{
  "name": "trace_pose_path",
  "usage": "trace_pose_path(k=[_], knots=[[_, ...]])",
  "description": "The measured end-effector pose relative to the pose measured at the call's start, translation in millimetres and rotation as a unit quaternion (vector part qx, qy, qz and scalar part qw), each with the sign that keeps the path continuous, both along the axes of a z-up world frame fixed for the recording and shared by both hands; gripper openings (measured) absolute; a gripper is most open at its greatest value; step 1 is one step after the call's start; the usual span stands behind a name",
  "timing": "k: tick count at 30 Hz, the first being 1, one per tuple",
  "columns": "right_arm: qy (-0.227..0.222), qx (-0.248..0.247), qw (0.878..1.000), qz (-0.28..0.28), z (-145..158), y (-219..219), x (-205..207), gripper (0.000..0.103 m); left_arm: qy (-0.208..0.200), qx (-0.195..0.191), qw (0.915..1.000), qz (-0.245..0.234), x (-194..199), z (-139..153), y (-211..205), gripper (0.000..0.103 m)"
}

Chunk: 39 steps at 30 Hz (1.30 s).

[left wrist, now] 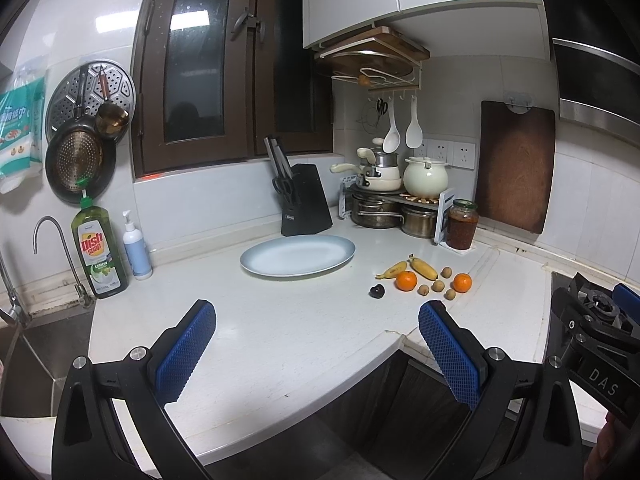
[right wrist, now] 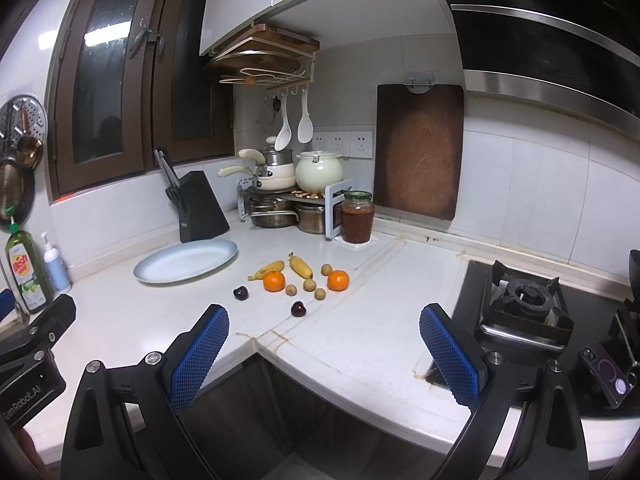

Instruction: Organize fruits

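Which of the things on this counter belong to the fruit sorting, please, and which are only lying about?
Part of the job:
bananas
oranges
small brown fruits
dark cherries
blue plate
left tool and right tool, both open

Just lying about:
knife block
sauce jar
pots
dish soap
cutting board
stove

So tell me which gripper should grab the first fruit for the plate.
Right, probably. The right gripper is open, with the near cherry just ahead of it. The left gripper faces bare counter nearer the plate.
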State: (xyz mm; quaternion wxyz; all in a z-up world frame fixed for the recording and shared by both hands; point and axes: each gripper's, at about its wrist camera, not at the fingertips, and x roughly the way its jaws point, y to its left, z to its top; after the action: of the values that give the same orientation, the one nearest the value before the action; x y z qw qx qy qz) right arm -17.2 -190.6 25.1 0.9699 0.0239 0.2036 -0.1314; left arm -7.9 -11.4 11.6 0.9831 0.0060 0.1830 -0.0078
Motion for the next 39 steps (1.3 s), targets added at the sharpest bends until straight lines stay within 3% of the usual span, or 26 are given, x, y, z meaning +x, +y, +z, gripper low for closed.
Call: trace_pose_path(k=[20,27,39], knots=[[0.004,0.003,1.000,0.003,-4,-10,5,0.097,0.011,0.001,0.9999,-0.004,7,-5,-14,0.103],[0.018,0.009,1.000,0.011,-17,-19,14,0.097,0.051,-0.003,0.9985,-0.019,22,-18,-24,0.103],[0.027,0.010,1.000,0.013,-30,-25,42,0.097,0.042,0.015,0.9983,-0.037,60,-25,-38,0.103]])
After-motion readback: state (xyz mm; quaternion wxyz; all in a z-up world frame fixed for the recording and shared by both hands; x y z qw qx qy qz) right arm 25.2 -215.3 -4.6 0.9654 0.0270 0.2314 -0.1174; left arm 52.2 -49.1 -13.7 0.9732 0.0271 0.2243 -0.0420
